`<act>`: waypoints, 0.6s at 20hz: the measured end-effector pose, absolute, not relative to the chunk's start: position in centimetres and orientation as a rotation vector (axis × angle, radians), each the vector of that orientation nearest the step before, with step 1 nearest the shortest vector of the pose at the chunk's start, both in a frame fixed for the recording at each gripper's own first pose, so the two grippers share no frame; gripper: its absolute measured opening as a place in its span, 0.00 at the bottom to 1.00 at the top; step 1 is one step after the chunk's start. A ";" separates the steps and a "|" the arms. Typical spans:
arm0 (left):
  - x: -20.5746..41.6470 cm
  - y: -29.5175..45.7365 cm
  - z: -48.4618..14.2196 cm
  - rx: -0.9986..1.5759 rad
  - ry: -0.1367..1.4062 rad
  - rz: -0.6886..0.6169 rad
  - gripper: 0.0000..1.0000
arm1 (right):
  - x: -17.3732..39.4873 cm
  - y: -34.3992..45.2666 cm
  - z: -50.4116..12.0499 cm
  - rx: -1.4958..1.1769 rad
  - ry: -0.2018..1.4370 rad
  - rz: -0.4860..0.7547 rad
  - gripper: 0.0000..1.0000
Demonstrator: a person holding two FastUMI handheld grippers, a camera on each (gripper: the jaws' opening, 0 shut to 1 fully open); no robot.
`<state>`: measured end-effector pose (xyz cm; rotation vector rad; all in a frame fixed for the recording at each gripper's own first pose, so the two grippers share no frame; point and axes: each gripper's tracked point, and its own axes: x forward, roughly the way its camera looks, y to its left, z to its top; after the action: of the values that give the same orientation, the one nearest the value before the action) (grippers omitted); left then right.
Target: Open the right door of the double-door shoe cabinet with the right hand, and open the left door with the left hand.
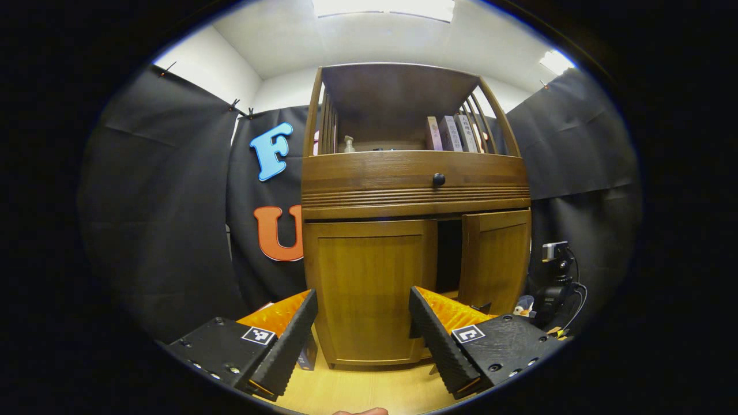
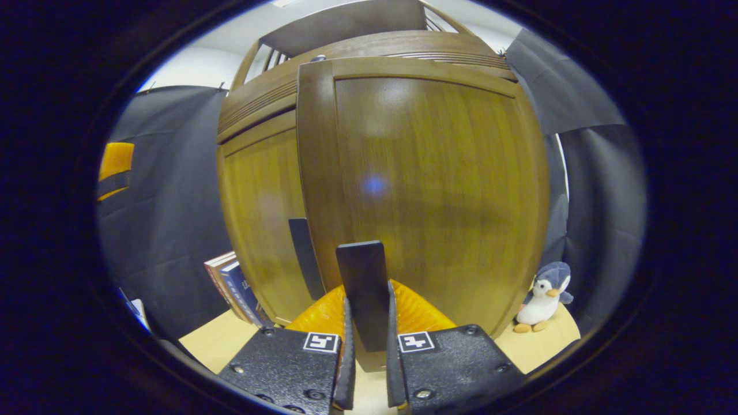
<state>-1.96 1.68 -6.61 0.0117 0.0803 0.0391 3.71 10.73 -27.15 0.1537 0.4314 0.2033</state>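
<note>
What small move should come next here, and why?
Probably keep pulling the right door outward with the right gripper, which is shut on its handle: the door is only partly open. The left gripper is open before the closed left door.

Lit from above by bright white ceiling panels (image 1: 383,7), blown out to pure white in the left gripper view. Soft sheen and a small bluish flare on the glossy brown wooden cabinet door (image 2: 426,184) — mild blur there, close to the lens. Strong fisheye bending at the edges; dim, shadowed black cloth walls (image 1: 155,202).
</note>
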 end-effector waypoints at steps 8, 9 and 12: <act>-1.5 -0.8 -6.8 0.005 0.092 0.005 0.95 | -1.4 7.5 -26.1 0.174 0.439 0.217 0.24; -1.4 -1.0 -6.8 0.004 0.092 -0.001 0.95 | -1.7 7.1 -26.0 0.169 0.437 0.214 0.24; -1.2 -2.0 -6.9 -0.004 0.095 -0.018 0.95 | -2.9 6.1 -25.8 0.161 0.437 0.200 0.24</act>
<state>-1.19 -1.99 -6.91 -0.0043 0.0947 -0.0177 -2.92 6.10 -25.78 0.1608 0.4370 0.2001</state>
